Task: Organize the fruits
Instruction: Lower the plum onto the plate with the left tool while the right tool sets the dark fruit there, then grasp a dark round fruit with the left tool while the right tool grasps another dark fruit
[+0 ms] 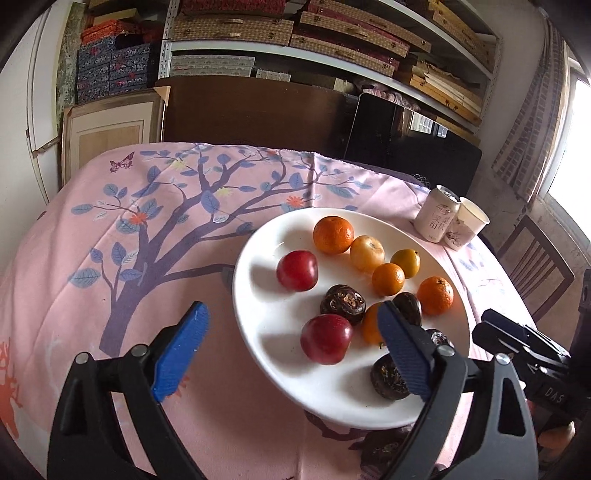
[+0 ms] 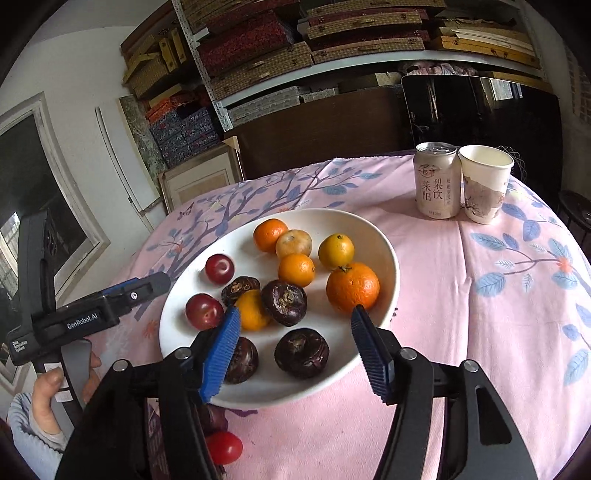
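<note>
A white plate (image 1: 266, 325) (image 2: 384, 243) on the pink tablecloth holds several oranges (image 1: 333, 235) (image 2: 352, 287), two red plums (image 1: 326, 344) (image 2: 204, 311) and several dark water chestnuts (image 1: 342, 302) (image 2: 301, 352). My left gripper (image 1: 291, 321) is open and empty, low over the plate's near left side; it also shows in the right wrist view (image 2: 155, 282). My right gripper (image 2: 293, 321) is open and empty above the plate's near edge; it also shows in the left wrist view (image 1: 495, 328). A red fruit (image 2: 223, 447) and a dark chestnut (image 2: 212, 419) lie on the cloth in front of the plate.
A drink can (image 2: 439, 180) (image 1: 437, 214) and a paper cup (image 2: 485, 182) (image 1: 467, 223) stand behind the plate to the right. A wooden chair (image 1: 535, 266) is at the table's right. Shelves of boxes (image 1: 295, 33) fill the back wall.
</note>
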Available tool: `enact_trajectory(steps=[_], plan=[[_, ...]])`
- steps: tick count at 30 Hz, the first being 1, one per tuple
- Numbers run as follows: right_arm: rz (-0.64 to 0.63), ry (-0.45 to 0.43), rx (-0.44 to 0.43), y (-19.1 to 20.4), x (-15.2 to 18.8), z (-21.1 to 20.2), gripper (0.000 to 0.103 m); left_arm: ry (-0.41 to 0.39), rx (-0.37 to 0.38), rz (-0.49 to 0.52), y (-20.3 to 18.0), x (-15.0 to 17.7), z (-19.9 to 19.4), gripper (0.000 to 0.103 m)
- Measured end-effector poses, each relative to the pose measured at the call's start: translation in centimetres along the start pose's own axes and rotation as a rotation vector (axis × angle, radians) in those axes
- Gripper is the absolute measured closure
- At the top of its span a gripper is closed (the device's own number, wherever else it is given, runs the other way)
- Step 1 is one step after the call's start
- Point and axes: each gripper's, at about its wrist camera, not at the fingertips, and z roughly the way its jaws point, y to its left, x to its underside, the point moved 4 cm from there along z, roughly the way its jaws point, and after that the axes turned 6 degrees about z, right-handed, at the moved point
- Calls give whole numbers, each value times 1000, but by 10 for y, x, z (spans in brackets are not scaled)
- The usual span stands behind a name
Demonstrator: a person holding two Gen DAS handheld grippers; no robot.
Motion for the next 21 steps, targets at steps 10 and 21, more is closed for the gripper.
enact_trajectory(steps=[10, 21], plan=[[-35, -2, 7, 1, 37, -34, 25, -15, -70, 28, -4, 49, -44, 5], [48, -46, 24, -21, 45, -63, 16, 52, -21, 166, -52, 85, -43, 5]])
